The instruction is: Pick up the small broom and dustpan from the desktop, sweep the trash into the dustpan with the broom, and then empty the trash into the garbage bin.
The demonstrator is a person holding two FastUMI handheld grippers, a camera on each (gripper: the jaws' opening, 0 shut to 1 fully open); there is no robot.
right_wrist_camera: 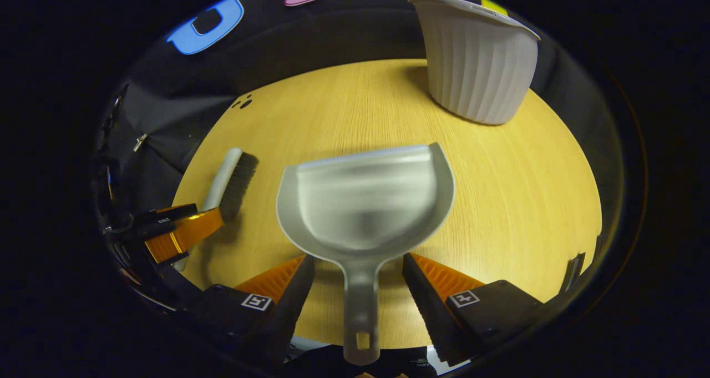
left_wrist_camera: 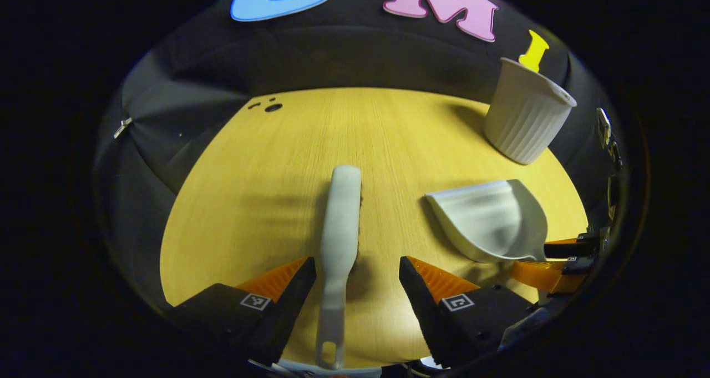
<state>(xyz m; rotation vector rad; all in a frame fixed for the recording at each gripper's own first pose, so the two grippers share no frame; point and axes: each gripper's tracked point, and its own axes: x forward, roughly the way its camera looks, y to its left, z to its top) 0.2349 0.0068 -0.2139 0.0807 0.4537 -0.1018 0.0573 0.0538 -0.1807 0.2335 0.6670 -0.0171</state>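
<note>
On the desk (left_wrist_camera: 277,161), the left gripper (left_wrist_camera: 358,272) sits spread wide around the broom (left_wrist_camera: 341,222) handle, not pinching. Right gripper (right_wrist_camera: 358,270) is spread around the dustpan (right_wrist_camera: 366,200) handle too. Bin (right_wrist_camera: 477,61) stands far right.

dustpan (right_wrist_camera: 363,200) inside blurred | broom (left_wrist_camera: 338,239) bristles mostly hidden under its back

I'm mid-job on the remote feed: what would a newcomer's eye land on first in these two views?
First the dustpan, lying on the wooden table with its handle between the open fingers of the right gripper. Next the broom, its handle likewise between the open left gripper. Behind them the ribbed white bin stands at the table's far edge.
</note>
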